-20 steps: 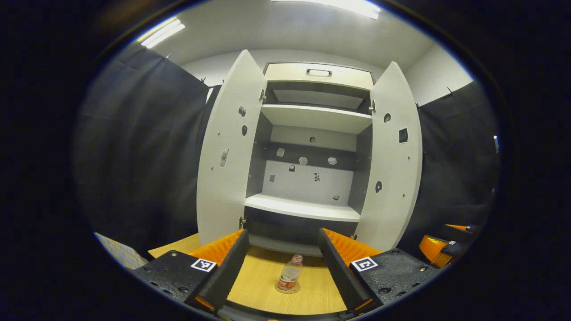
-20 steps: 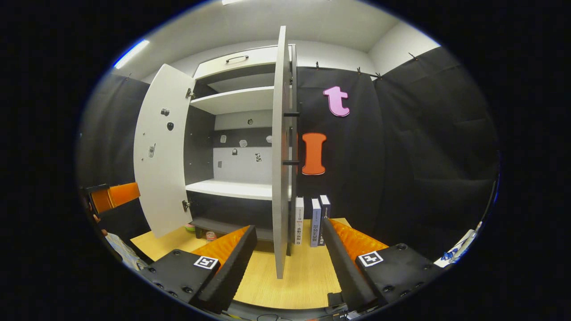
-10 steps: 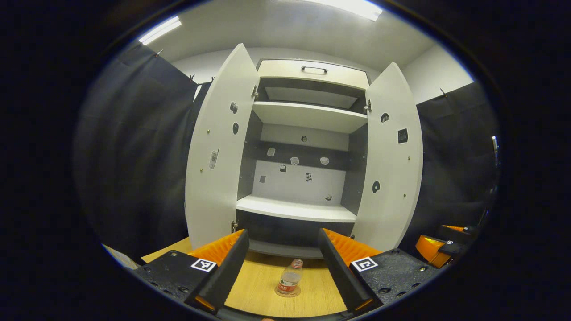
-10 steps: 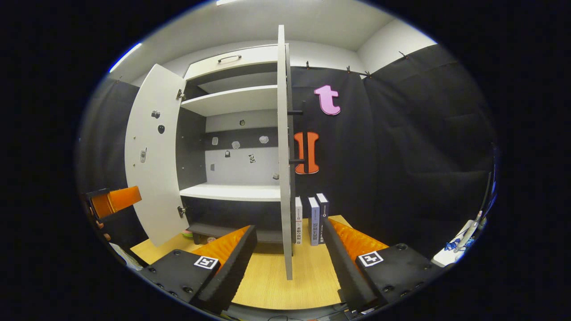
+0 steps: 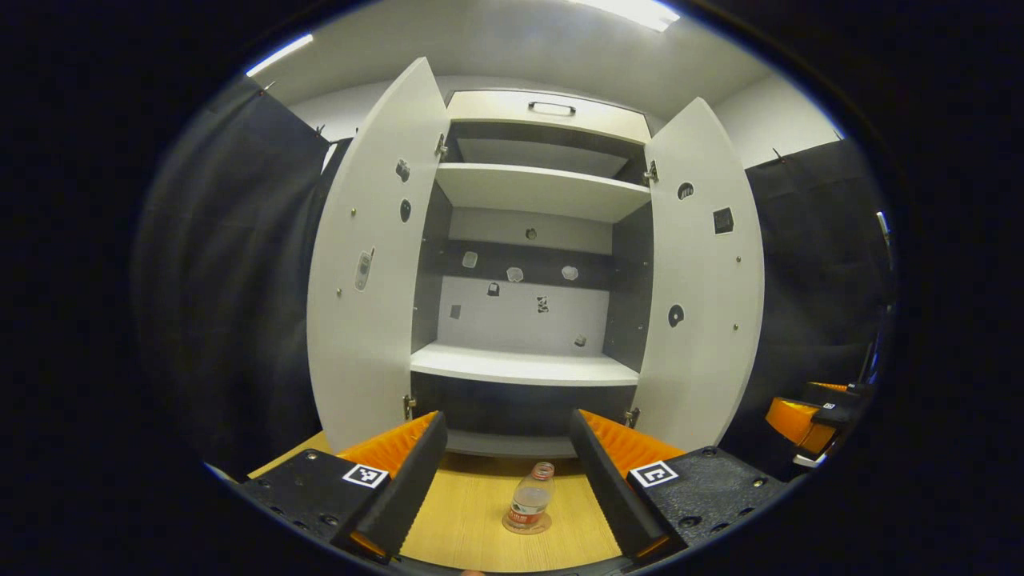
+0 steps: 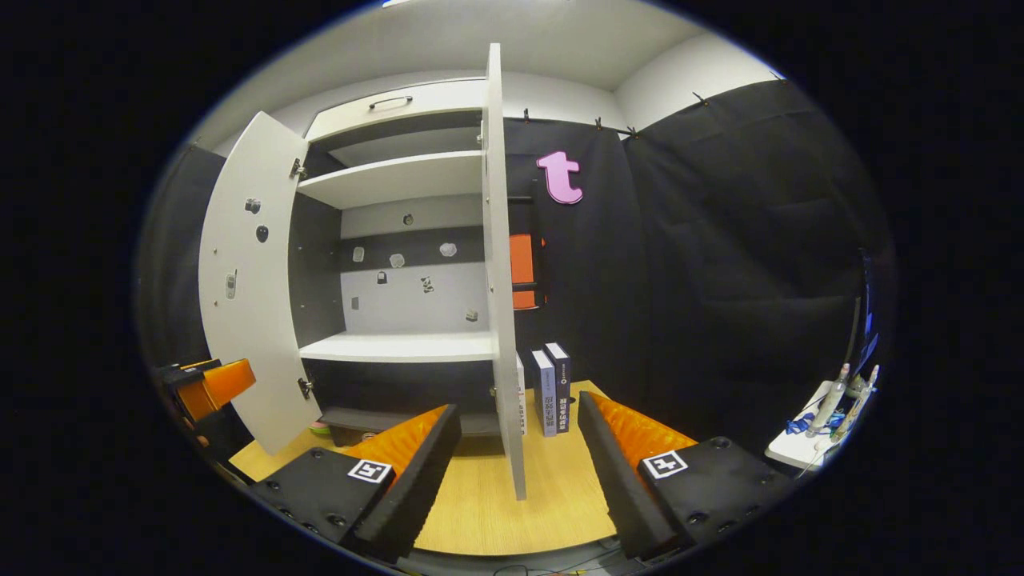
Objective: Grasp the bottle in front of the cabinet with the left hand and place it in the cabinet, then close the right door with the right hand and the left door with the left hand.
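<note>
Standing: the bottle point(image 5: 530, 506) is upright on the wooden table point(image 5: 472, 512), in front of the cabinet's point(image 5: 524, 364) lower edge, its cap on.
Left gripper point(image 5: 506, 480): fingers spread wide apart, holding nothing; the bottle sits between them, nearer the right finger, touching neither.
Right gripper point(image 6: 518, 472): fingers spread apart, empty, above the table's near edge.
Left door point(image 5: 364, 264): swung wide open.
Right door point(image 6: 500, 272): open, seen edge-on in the right gripper view, its bottom corner between that gripper's fingers but apart from both.
Shelves: the lower shelf point(image 5: 520, 370) is bare; an upper shelf point(image 5: 540, 190) sits above it.
Books point(image 6: 548, 390): three stand upright on the table, just right of the right door, near the back edge.
</note>
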`<action>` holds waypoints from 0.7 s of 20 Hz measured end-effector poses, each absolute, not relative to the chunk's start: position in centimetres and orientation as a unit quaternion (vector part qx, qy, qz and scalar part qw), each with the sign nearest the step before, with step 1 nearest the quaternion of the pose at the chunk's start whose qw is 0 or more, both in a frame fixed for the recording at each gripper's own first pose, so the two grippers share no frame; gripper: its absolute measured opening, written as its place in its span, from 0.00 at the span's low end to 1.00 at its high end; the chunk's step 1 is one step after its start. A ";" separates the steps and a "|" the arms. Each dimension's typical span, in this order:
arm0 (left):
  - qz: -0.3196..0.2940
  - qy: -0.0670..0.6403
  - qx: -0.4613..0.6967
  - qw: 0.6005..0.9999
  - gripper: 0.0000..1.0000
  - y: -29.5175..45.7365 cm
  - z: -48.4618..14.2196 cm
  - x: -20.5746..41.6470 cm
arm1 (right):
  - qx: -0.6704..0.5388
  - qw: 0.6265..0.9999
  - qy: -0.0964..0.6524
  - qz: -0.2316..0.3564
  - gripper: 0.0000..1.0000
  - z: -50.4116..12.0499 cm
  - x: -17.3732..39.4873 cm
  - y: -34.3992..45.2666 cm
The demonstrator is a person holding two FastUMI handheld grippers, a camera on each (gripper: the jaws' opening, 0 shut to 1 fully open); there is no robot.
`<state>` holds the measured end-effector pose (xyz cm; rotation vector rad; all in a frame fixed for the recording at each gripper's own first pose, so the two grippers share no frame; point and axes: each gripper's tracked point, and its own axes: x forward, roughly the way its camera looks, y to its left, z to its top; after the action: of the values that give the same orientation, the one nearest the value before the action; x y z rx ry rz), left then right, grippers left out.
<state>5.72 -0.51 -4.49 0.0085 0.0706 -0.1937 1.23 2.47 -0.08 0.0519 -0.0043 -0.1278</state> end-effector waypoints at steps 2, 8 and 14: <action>-0.107 0.047 -0.001 0.993 0.95 -1.2 -6.1 6.3 | 0.018 0.998 -0.002 -0.065 0.93 0.0 1.1 2.6; -0.146 0.104 0.000 0.984 0.95 -4.0 -13.1 8.1 | 0.011 0.997 -0.001 -0.075 0.93 0.4 1.1 2.2; -0.153 0.177 0.003 0.972 0.95 -5.1 -21.5 10.6 | 0.005 0.996 -0.001 -0.084 0.98 0.7 1.1 1.6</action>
<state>10.64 -5.14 -21.51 0.0057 0.3570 -0.3083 1.15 1.57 0.69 0.0102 -0.0021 -0.1673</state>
